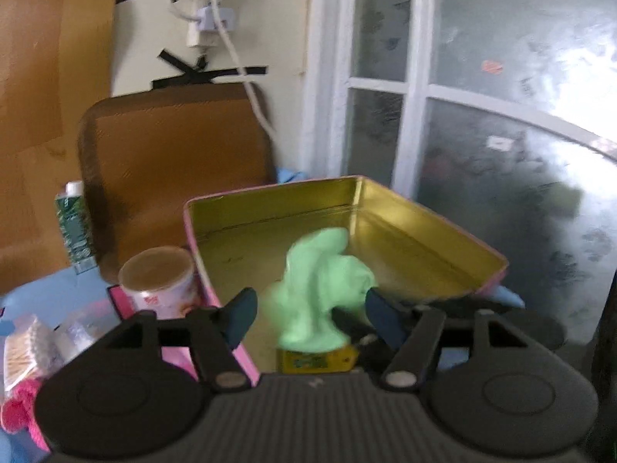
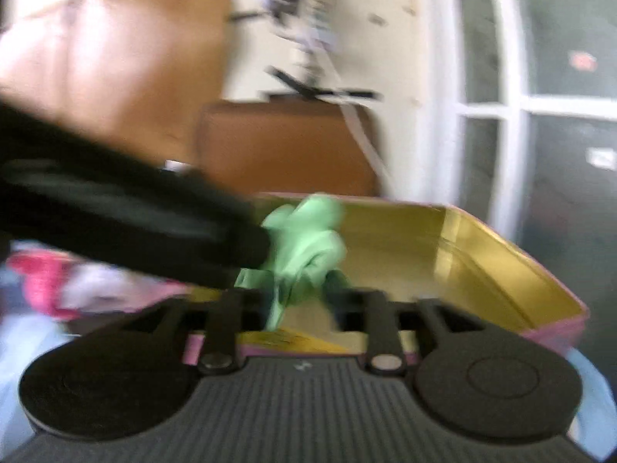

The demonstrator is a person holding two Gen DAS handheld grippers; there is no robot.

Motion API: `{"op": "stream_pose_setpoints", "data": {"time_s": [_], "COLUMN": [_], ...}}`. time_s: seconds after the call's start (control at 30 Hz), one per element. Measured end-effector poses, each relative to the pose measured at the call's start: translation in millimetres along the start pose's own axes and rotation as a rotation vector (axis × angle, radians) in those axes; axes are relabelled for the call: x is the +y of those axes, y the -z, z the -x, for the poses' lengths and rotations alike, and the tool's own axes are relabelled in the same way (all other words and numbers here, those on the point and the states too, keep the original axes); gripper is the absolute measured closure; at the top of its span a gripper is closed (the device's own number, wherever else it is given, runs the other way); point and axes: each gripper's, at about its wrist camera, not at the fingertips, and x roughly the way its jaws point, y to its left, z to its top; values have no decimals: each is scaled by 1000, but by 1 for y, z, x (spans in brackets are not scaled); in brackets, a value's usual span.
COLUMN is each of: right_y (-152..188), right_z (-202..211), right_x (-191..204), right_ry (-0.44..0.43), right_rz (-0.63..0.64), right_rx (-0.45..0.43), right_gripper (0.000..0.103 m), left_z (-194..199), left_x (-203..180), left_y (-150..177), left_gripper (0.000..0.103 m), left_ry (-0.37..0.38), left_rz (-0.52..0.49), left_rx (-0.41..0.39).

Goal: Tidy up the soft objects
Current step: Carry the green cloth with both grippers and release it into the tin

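Observation:
A crumpled light green cloth (image 1: pixel 324 281) stands bunched up over the near end of an open tin (image 1: pixel 270 193), pink outside and gold inside. My left gripper (image 1: pixel 310 316) straddles the cloth with its jaws apart, and a gap shows beside the left finger (image 1: pixel 241 316). In the blurred right wrist view the same cloth (image 2: pixel 304 247) hangs between the spread fingers of my right gripper (image 2: pixel 295 295), above the tin (image 2: pixel 501 239). The left gripper's dark body (image 2: pixel 154 231) reaches in from the left to the cloth. A small yellow tag (image 1: pixel 316 360) lies under the cloth.
Left of the tin stand a lidded can (image 1: pixel 158 277) and a green bottle (image 1: pixel 75 227). A brown tray (image 1: pixel 173 154) leans on the wall behind. A pack of cotton swabs (image 1: pixel 23 347) and a pink knit item (image 1: pixel 19 405) lie at the left. A glass door (image 1: pixel 501 115) fills the right.

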Motion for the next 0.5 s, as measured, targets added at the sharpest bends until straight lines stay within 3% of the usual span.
{"op": "stream_pose_setpoints", "data": {"time_s": [0.1, 0.27, 0.4, 0.5], "right_y": [6, 8, -2, -4], "right_z": [-5, 5, 13, 21], "right_x": [-26, -37, -12, 21], "right_ry": [73, 94, -6, -138], "right_rz": [-96, -186, -152, -95], "right_rx": [14, -38, -100, -114], "right_gripper": [48, 47, 47, 47], "left_z": [9, 36, 66, 87], "left_x": [15, 52, 86, 117], "left_y": [11, 40, 74, 100], "left_gripper": [34, 33, 33, 33], "left_ry": [-5, -34, -100, -161], "left_rz": [39, 106, 151, 223], "left_rx": [1, 6, 5, 23]}}
